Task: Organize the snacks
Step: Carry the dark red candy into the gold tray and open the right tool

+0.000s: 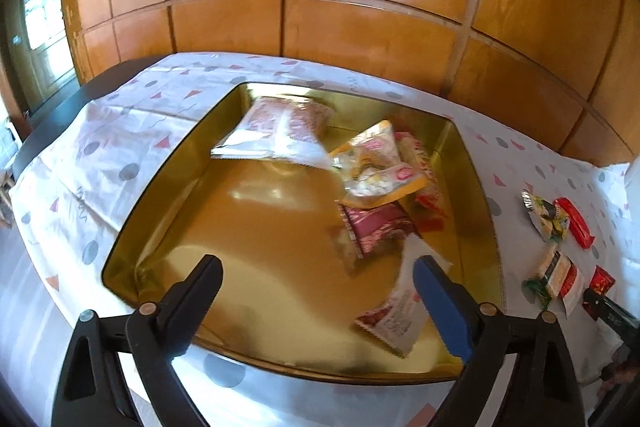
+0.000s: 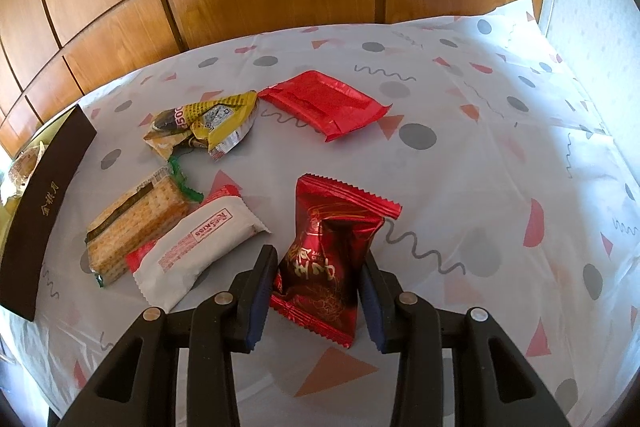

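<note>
Right tongs clamped on a red snack packet; left tongs spread wide over the gold tin.

The red foil snack packet sits between the right tongs, both pads pressing its sides, on the patterned cloth over the tabletop. Just left of it lie a white wrapped bar and a cracker pack; farther back lie a crumpled yellow wrapper and a flat red packet. The dark wall of the gold tin stands at the cloth's left edge. The left tongs hang apart, empty, over the tin's near edge; several pink and white packets lie inside, one just by the blue pad.
</note>
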`<state>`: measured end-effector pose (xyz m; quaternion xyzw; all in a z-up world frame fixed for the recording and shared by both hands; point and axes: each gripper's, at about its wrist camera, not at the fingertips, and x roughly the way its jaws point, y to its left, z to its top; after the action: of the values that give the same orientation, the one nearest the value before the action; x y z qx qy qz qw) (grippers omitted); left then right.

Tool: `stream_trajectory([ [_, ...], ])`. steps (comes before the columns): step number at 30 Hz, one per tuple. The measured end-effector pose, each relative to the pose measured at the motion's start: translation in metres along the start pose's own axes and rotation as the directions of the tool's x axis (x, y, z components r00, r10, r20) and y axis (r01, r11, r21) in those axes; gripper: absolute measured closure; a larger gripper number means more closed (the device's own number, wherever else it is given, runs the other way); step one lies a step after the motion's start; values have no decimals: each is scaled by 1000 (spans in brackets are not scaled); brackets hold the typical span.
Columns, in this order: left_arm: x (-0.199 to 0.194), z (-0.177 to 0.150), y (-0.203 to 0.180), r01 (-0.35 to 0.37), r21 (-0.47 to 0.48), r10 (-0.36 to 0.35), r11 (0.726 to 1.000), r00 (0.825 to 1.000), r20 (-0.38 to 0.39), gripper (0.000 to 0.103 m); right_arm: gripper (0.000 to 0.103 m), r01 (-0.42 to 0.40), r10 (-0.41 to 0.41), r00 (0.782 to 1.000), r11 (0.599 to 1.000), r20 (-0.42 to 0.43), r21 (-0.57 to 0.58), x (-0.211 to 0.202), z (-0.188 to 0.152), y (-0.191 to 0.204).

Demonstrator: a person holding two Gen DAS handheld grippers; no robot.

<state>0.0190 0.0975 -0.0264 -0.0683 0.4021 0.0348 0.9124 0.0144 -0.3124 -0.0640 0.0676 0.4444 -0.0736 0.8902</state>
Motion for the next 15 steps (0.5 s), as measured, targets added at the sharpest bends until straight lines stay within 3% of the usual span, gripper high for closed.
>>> stream_trajectory([
  [2, 0, -2, 8, 6, -14, -6, 1000, 1000, -5, 7, 65, -7, 8, 1000, 1000, -15, 8, -3, 2, 2],
  [6, -2, -5, 19, -16, -19, 17, 1000, 1000, 7, 7, 66, -98, 98, 995, 995, -7, -10, -17, 9, 21],
  [10, -5, -5, 24, -46, -14, 46, 999, 999, 26, 7, 66, -235, 236, 972, 966, -5, -104, -33, 19, 66],
  [15, -8, -5, 24, -49, -7, 49, 999, 998, 41, 8, 65, -386, 385, 922, 891, -52, -240, -51, 26, 135],
])
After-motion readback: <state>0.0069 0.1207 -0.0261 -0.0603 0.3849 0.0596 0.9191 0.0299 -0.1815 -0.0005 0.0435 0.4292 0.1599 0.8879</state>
